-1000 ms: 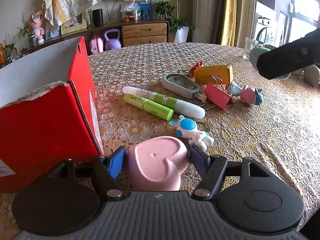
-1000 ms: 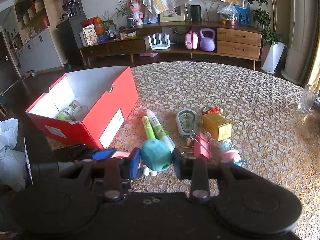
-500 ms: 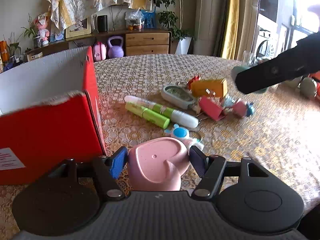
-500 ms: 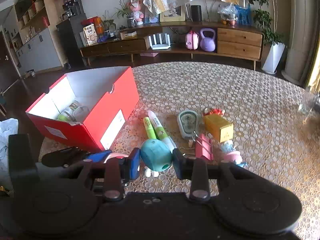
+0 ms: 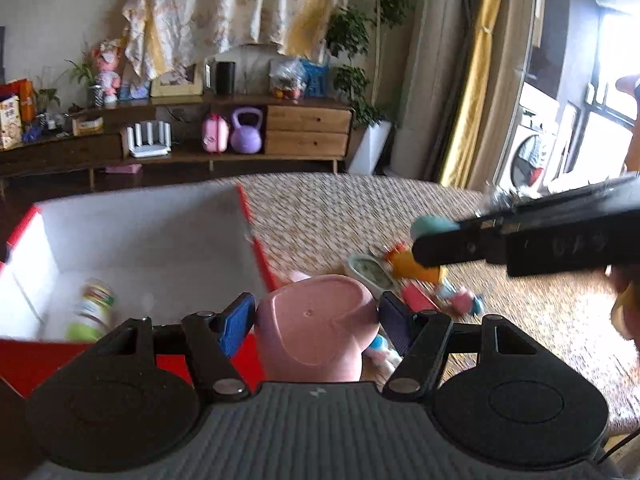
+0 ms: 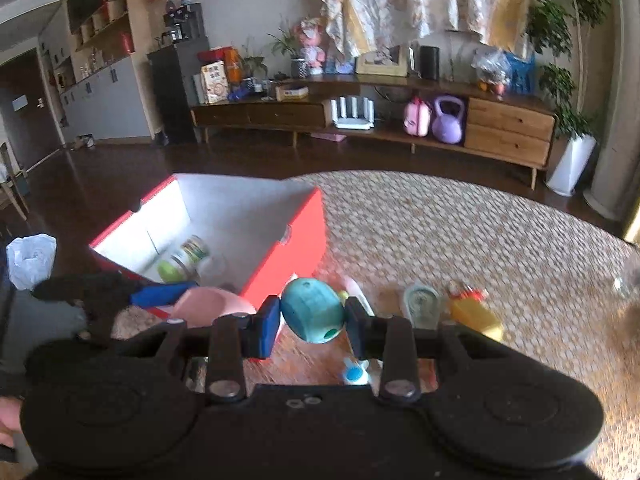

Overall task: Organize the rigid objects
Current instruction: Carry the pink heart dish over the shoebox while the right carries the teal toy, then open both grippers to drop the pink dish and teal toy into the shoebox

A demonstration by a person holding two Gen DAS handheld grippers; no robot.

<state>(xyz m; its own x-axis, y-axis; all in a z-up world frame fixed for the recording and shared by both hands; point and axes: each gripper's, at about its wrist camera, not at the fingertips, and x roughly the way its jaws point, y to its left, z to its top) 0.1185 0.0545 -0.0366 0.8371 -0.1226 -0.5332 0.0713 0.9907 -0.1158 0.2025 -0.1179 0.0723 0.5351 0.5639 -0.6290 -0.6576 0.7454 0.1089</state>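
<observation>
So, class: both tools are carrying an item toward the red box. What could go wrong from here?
1. The left tool and right tool approach the red box together and may collide.
2. The rounded teal toy could slip from the pads.
3. The pink heart-shaped container may strike the bottle inside.

From my remote station, motion blur smears the label on the jar (image 5: 96,304) inside the red box (image 5: 256,256), whose near wall my left gripper (image 5: 318,320) partly hides from view
</observation>
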